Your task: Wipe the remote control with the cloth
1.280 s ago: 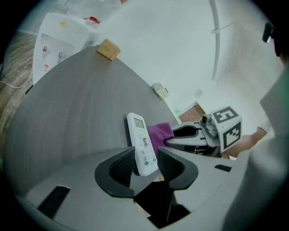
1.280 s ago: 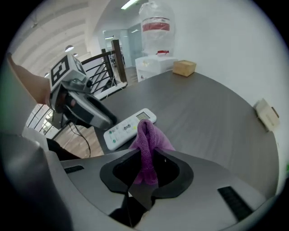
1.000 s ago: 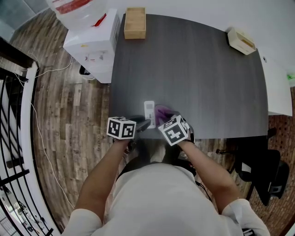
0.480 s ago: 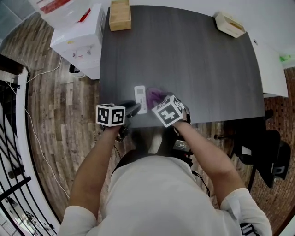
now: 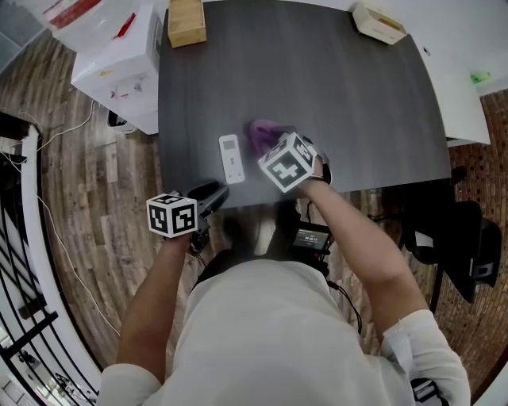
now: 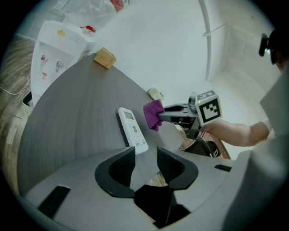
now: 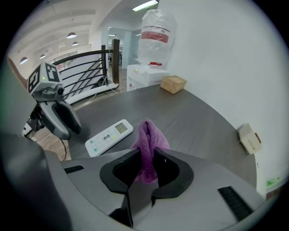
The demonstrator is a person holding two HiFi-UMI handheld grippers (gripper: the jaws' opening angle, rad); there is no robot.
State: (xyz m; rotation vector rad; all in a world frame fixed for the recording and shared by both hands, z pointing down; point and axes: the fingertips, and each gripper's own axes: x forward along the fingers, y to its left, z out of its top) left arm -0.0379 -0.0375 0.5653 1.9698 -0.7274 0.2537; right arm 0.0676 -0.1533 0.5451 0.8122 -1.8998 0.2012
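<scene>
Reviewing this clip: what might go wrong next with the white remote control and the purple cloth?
1. The white remote control lies loose near the front edge of the dark grey table; the left gripper is open and clear of it, so a wipe may push it off.
2. The right gripper pinches the purple cloth in a narrow fold; little fabric pokes past the jaws, so hard tips may scrape or press buttons.

An office, going by the water dispenser (image 5: 119,75) beside the dark table (image 5: 341,95), black office chair (image 5: 468,238) and ceiling lights (image 7: 145,5).
</scene>
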